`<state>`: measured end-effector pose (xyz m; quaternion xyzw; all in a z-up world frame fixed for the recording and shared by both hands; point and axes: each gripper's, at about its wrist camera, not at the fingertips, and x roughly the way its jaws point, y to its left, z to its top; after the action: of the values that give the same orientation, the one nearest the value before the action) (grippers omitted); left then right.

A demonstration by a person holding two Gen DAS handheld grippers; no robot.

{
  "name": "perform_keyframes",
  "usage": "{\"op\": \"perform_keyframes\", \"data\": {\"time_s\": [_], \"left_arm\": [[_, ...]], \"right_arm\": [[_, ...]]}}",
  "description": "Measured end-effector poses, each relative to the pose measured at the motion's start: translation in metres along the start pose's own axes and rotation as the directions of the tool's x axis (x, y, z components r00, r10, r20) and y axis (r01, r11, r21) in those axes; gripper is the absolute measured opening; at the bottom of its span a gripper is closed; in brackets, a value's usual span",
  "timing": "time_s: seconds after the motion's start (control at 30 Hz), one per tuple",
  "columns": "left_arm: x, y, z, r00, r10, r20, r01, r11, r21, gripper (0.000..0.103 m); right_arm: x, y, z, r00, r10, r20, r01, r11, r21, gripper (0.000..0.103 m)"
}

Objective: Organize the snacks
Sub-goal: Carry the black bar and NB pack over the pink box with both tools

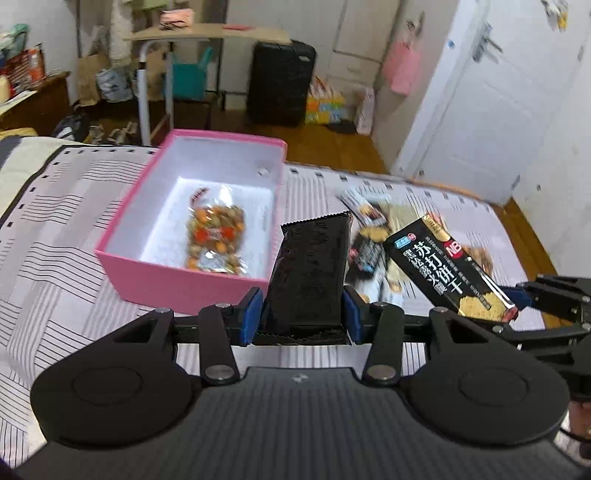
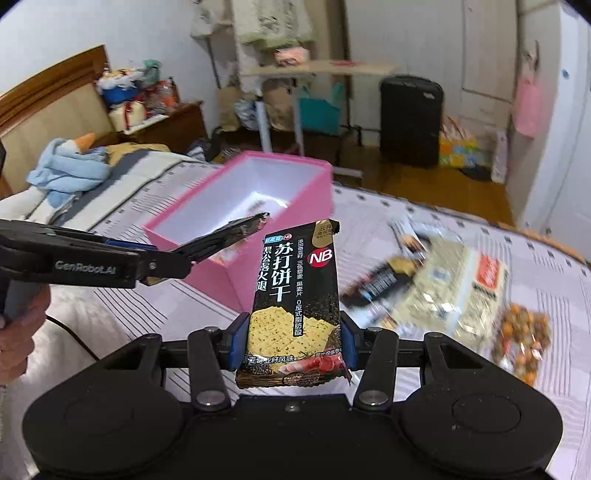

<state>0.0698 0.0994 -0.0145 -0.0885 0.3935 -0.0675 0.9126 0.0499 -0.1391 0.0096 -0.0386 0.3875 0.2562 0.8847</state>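
Two views are given over a bed covered by a pale striped bedspread (image 1: 74, 229), on which an open pink box (image 1: 184, 277) is set. A wooden floor is seen beyond the bed, with a black suitcase (image 1: 280, 81), a small rolling side table (image 1: 207, 33) and a white door (image 1: 491, 110) further off; in the right wrist view a wooden headboard (image 2: 48, 92) and a crumpled blue towel (image 2: 70, 170) are seen at the left. A clear bag of mixed nuts (image 1: 216, 236) is found lying on the white floor of the box. More snack packets (image 2: 436, 280) are left scattered on the bedspread to the right of the box, blurred in both views.

A plain black snack packet (image 1: 310, 273) is clamped upright between the blue pads of the left gripper (image 1: 303, 314), its lower end pinched between the fingers and its crimped top edge raised beside the near right corner of the box. A black soda cracker packet (image 2: 295, 306) with white Chinese lettering is clenched in the same way by the right gripper (image 2: 295, 343), held by its lower part, with its printed face turned towards the camera. Both packets are held above the bedspread, outside the box. A person's hand (image 2: 22, 321) is seen on the left gripper's handle.
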Motion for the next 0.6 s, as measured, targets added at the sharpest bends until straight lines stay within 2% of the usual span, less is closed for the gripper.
{"op": "perform_keyframes", "data": {"time_s": [0.23, 0.47, 0.6], "left_arm": [[0.006, 0.044, 0.022, 0.997, 0.062, 0.040, -0.058, 0.992, -0.108, 0.045], [0.052, 0.088, 0.048, 0.988, 0.152, 0.017, -0.147, 0.974, -0.172, 0.045], [0.080, 0.108, 0.059, 0.982, 0.189, -0.008, -0.188, 0.970, -0.156, 0.045]], "right_arm": [[0.043, 0.025, 0.040, 0.999, 0.026, 0.042, -0.024, 0.999, -0.045, 0.054], [0.115, 0.047, 0.070, 0.999, 0.043, 0.018, -0.041, 0.995, -0.092, 0.054], [0.153, 0.055, 0.080, 0.999, 0.046, -0.014, -0.047, 0.994, -0.095, 0.053]]}}
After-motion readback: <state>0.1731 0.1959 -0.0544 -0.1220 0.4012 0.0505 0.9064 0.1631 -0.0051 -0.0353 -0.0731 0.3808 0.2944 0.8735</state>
